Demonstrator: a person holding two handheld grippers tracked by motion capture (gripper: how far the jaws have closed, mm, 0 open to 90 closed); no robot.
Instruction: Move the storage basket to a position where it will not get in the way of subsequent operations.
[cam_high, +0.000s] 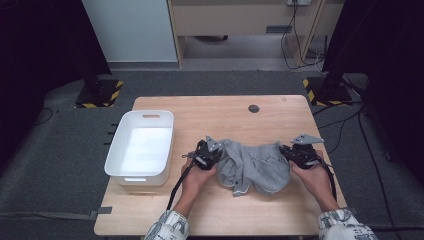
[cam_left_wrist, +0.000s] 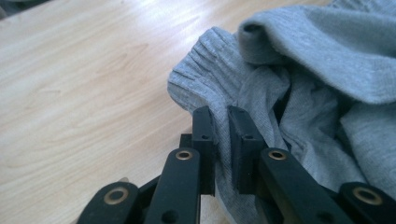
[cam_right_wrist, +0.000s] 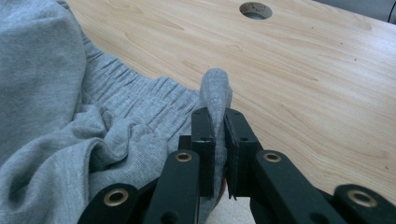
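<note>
Gripping the grey shorts (cam_high: 255, 167) at opposite waistband ends, the left claw (cam_high: 212, 152) and right claw (cam_high: 292, 152) are clenched; they lie bunched on the counter (cam_high: 225, 110). Next, probably lift and spread.

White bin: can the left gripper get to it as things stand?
Probably yes, but not freely. The bin sits just beside the left gripper with bare table between. That gripper is shut on the grey garment, also held by the right gripper.
</note>
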